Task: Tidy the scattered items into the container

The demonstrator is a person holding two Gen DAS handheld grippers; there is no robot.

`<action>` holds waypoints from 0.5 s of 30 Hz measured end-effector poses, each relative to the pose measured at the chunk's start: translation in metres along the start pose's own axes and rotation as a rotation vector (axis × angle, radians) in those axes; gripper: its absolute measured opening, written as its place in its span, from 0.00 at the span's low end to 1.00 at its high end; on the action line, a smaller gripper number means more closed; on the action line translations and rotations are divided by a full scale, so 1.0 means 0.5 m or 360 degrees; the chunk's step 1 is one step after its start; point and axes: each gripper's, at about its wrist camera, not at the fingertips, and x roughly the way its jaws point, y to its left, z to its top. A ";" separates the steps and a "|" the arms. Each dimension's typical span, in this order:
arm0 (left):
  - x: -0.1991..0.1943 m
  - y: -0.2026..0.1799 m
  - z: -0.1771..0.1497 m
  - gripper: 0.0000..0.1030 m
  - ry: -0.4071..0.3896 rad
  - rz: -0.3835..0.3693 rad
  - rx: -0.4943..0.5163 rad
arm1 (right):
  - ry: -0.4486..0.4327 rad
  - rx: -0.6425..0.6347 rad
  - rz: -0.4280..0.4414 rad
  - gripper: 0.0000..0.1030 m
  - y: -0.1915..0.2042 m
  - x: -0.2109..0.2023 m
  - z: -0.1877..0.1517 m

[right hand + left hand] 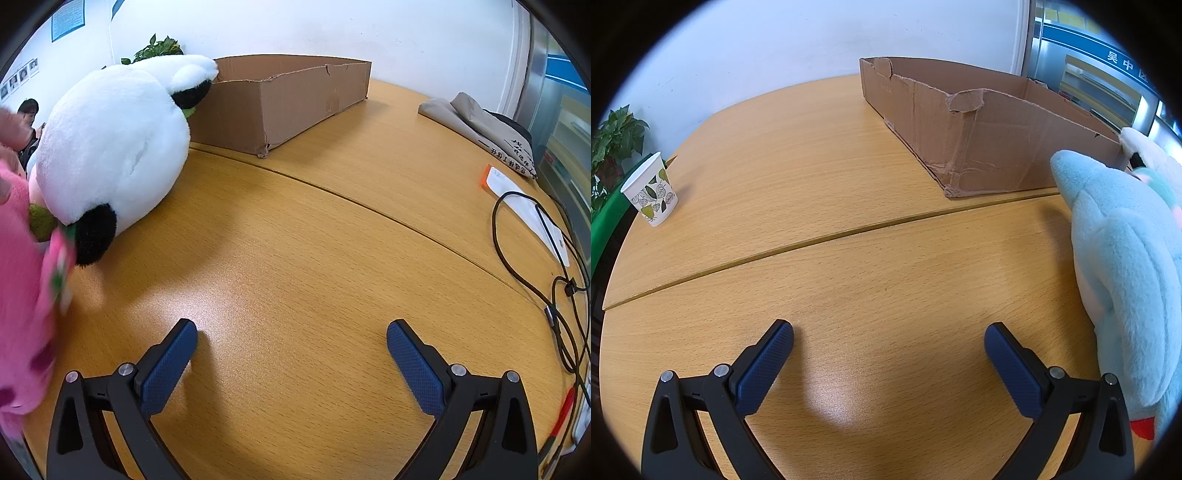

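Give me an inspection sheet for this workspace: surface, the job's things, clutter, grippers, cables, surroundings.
Surface: wooden table, two panels with a seam between them.
Job's things: cardboard box open at the top, inside hidden; white and black plush toy lying beside it; light blue plush toy on the table; pink plush toy at the frame edge, blurred.
Clutter: paper cup upright; folded cloth bag; papers.
Grippers: left hand-held gripper open, empty; right hand-held gripper open, empty.
Cables: black cable looped over the papers.
Surroundings: white wall; potted plant; a person far off.
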 end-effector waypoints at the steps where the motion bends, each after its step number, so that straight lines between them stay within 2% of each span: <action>1: 0.002 0.001 0.000 1.00 0.0000 0.0000 0.0000 | 0.0000 0.0000 0.0000 1.00 0.000 0.000 0.000; 15: 0.001 0.001 -0.001 1.00 0.0000 0.0000 0.0000 | 0.0000 -0.0001 0.0001 1.00 0.000 0.000 0.000</action>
